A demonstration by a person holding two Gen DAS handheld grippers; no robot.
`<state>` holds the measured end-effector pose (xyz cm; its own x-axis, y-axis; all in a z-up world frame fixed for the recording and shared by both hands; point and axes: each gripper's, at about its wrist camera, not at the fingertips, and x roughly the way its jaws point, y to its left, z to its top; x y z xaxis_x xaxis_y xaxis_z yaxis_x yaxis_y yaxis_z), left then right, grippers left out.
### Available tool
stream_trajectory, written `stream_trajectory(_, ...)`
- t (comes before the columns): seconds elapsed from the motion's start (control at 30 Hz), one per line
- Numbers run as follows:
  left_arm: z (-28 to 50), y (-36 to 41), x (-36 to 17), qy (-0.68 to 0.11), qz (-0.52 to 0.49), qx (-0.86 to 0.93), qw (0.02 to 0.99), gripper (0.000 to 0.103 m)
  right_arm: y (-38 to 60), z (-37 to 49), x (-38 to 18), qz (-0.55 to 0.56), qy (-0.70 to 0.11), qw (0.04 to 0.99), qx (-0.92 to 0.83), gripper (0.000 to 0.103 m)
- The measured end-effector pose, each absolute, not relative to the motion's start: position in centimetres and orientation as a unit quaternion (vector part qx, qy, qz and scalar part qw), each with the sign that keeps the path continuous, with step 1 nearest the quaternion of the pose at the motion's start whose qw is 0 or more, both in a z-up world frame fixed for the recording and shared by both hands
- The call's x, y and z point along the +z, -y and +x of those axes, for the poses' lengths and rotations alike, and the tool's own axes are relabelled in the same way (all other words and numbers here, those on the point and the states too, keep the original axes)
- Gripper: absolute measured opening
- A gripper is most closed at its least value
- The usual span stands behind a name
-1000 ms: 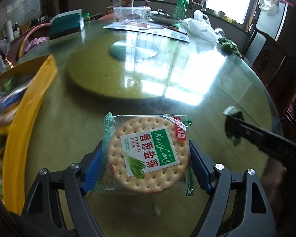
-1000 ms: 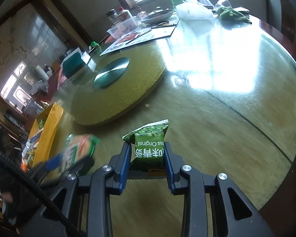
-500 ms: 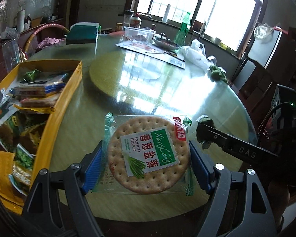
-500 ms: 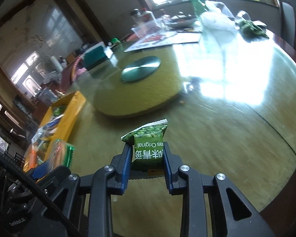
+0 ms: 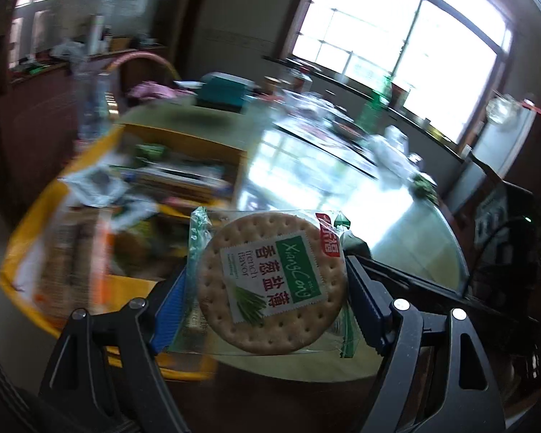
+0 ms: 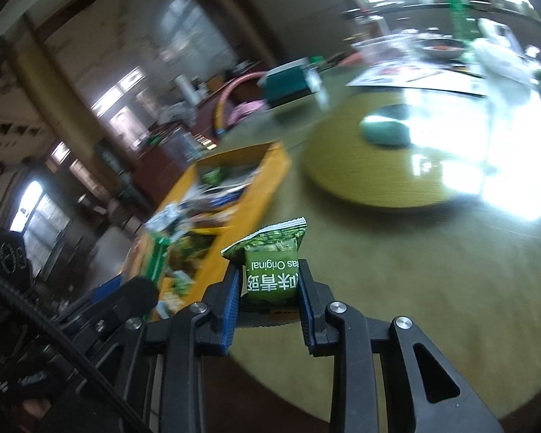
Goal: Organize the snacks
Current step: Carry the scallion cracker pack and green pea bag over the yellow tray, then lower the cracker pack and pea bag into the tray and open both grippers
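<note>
The left gripper (image 5: 267, 288) has its jaws spread wide and clamped on a cracker pack (image 5: 270, 283), carried clear of the bench (image 5: 396, 238). The right gripper (image 6: 269, 281) has its jaws nearly closed, pinching a pea packet (image 6: 270, 258) upside down, also in the air. At ten o'clock from each lies a yellow tray (image 6: 249, 195) crowded with blurred snacks, near the bench edge. A round turntable (image 6: 378, 166) sits farther off at one o'clock.

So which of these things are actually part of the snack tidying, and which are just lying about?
Part of the job:
- cracker packet, held in the left gripper
- green pea packet, held in the right gripper
- yellow snack box, already holding packets

Just lying about:
- teal box
- green bottle
- white plastic bag
- round turntable
</note>
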<state>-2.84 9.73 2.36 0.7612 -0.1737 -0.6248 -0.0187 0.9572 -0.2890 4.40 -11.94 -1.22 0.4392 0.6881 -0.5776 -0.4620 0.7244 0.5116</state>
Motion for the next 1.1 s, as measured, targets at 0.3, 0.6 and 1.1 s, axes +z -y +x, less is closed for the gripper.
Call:
stream_trajectory(0.3, -3.2, -14.6, -0.5, -0.372, -0.115, 0.025, 0.921, 0.081, 3.9, 5.3, -0.8, 0.114, -0.408, 0.810, 0.405, 0.029)
stream_trajectory(0.6, -2.8, -16.4, -2.1, -0.386, -0.101, 0.059, 0.915, 0.081, 0.4, 6.1, -2.1, 0.078, -0.425, 0.808, 0.400, 0.029)
stream_trajectory(1.1, -3.8, -17.0, -3.0, -0.354, -0.156, 0.091, 0.918, 0.091, 1.4, 4.7, -2.3, 0.095, -0.400, 0.834, 0.368, 0.069)
